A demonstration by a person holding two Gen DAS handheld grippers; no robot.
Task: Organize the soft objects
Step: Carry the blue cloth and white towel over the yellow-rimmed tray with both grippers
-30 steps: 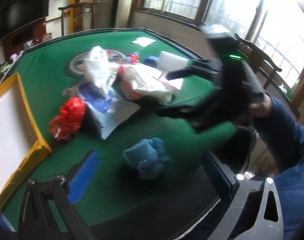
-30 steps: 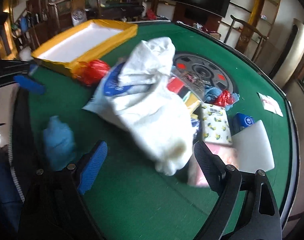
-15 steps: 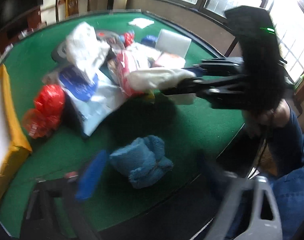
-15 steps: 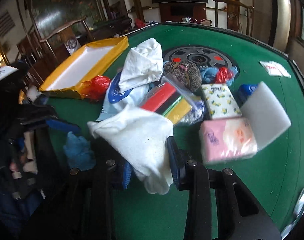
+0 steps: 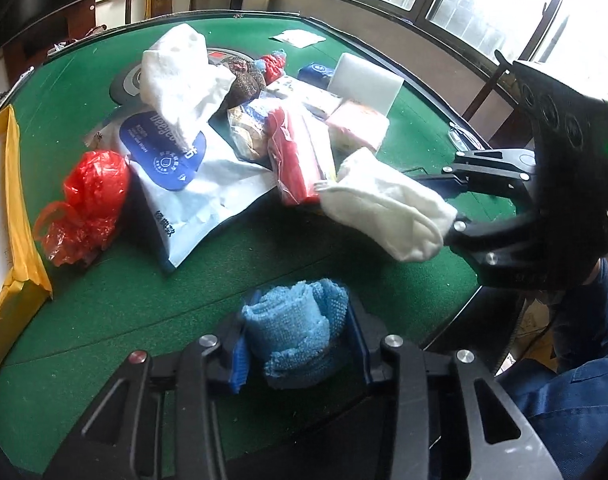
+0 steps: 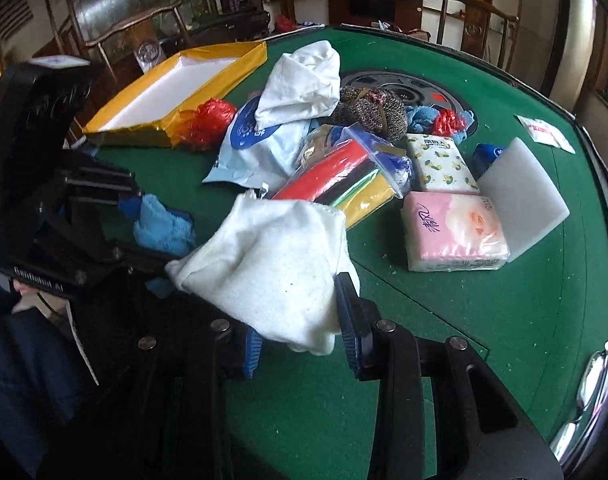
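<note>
**Both claws gripping cloths at the near edge**

I see the green bench (image 5: 116,300) with a yellow-rimmed tray (image 6: 176,80) at its side. My right claw (image 6: 300,344) is clamped on a white cloth (image 6: 272,264), lifted clear. My left claw (image 5: 300,352) is closing, pads pressing a blue towel (image 5: 296,328) on the bench.

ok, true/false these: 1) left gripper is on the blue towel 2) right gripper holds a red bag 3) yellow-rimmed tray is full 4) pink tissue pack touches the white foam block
1) Left gripper is on the blue towel: true; jaws closing, pads against it.
2) Right gripper holds a red bag: false, it grips a white cloth.
3) Yellow-rimmed tray is full: false, nothing shows inside it.
4) Pink tissue pack touches the white foam block: true.
</note>
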